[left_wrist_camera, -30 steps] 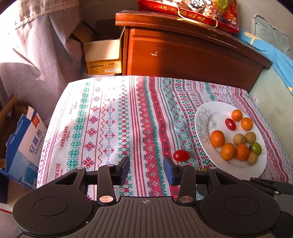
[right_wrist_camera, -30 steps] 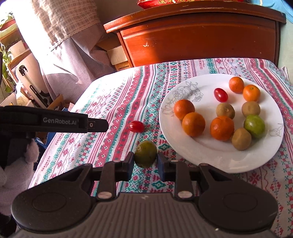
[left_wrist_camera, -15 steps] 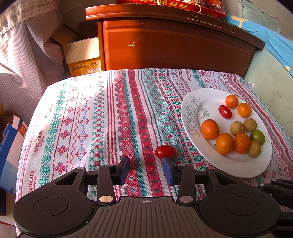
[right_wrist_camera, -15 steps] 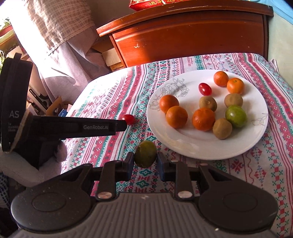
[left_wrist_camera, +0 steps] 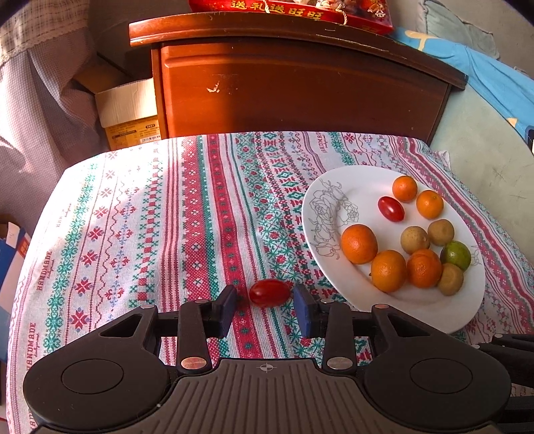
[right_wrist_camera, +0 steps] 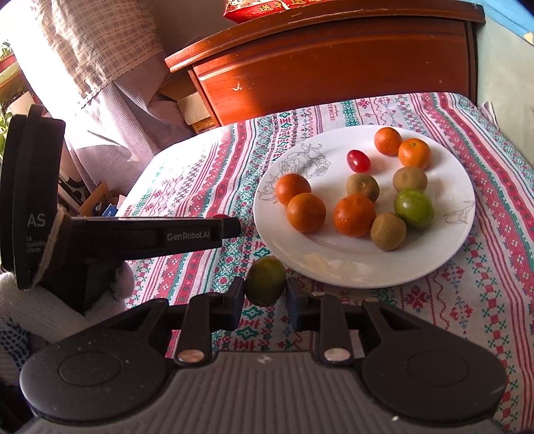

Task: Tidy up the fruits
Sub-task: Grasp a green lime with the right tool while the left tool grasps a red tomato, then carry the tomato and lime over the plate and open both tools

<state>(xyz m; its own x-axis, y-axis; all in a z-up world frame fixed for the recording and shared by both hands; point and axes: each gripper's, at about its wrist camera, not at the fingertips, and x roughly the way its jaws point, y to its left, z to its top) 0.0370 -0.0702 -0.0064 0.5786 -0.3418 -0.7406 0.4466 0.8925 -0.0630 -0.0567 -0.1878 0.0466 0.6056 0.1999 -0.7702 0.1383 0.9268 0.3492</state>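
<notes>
A red cherry tomato [left_wrist_camera: 269,292] lies on the patterned tablecloth [left_wrist_camera: 133,233], between the fingers of my open left gripper [left_wrist_camera: 265,302], not gripped. My right gripper [right_wrist_camera: 265,295] is shut on a green round fruit [right_wrist_camera: 266,281], held just off the near left rim of the white plate [right_wrist_camera: 444,253]. The plate [left_wrist_camera: 333,207] holds several oranges, brownish fruits, a green fruit [right_wrist_camera: 414,207] and a second cherry tomato [right_wrist_camera: 358,160]. The left gripper's body [right_wrist_camera: 150,233] shows in the right wrist view, hiding most of the loose tomato.
A wooden cabinet [left_wrist_camera: 300,86] stands behind the table with a red gift box [left_wrist_camera: 290,10] on top. A cardboard box [left_wrist_camera: 128,110] and a checked curtain [right_wrist_camera: 100,66] are at the left. The table's edge drops off at left and right.
My left gripper has moved right and forward until the loose cherry tomato sits between its open fingers. My right gripper, still holding the green fruit, has come closer to the plate.
</notes>
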